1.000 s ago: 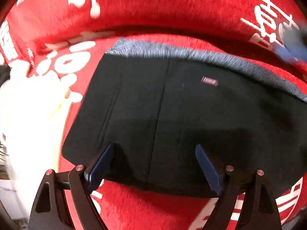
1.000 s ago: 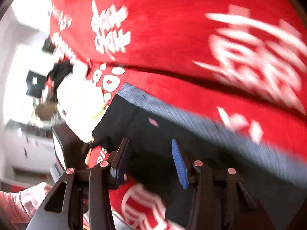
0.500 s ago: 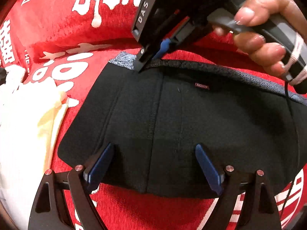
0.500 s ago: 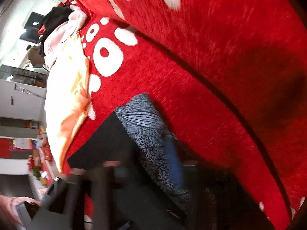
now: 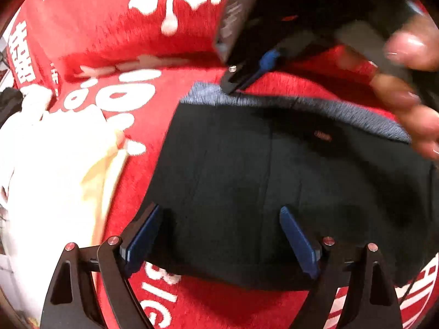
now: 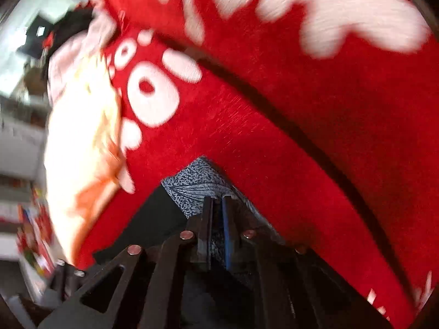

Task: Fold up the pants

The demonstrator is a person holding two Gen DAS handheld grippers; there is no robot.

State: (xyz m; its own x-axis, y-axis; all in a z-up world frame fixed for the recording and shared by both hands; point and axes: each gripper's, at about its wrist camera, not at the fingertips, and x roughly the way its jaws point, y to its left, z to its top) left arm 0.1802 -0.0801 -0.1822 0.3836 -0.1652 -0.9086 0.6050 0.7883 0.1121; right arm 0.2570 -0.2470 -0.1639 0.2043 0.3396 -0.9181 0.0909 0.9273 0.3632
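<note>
Between left fingers [image 5: 219,235]: pants [image 5: 274,186] | right fingers [image 6: 218,211] pinch waistband [image 6: 192,183]

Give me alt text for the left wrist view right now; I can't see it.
Folded black pants lie on a red blanket with white lettering. The open left hand-held gripper hovers over their near edge, while the right hand-held gripper pinches the grey waistband at the far edge. Pale cloth lies at left.
</note>
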